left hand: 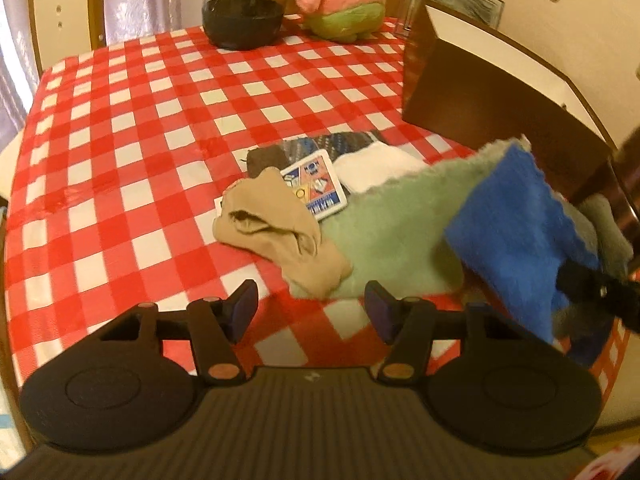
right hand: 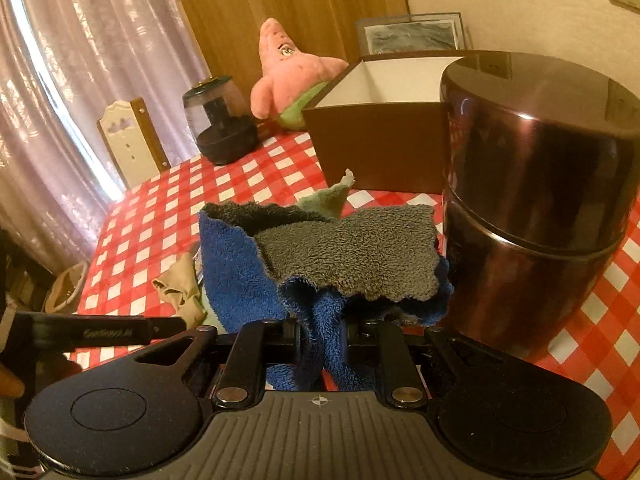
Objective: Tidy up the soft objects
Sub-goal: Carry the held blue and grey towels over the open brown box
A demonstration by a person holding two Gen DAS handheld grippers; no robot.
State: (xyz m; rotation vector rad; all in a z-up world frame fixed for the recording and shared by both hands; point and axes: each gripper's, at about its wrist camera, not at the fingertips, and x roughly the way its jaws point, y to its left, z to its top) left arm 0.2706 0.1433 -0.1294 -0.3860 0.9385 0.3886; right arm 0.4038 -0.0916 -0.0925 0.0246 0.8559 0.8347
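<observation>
Left wrist view: left gripper [left hand: 311, 312] spread, nothing held, above checked tablecloth [left hand: 132, 120]. Beige sock [left hand: 276, 228] crumpled left of green cloth [left hand: 392, 224]; blue towel [left hand: 516, 224] lifted at its right.

Right wrist view: right gripper [right hand: 324, 330] pinched on fluffy blue towel [right hand: 232, 268], grey side [right hand: 352, 252] folded over, before brown box [right hand: 380, 148].

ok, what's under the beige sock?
The beige sock lies partly on the green cloth, the card deck box and the checked tablecloth. Anything else beneath it is hidden.
</observation>
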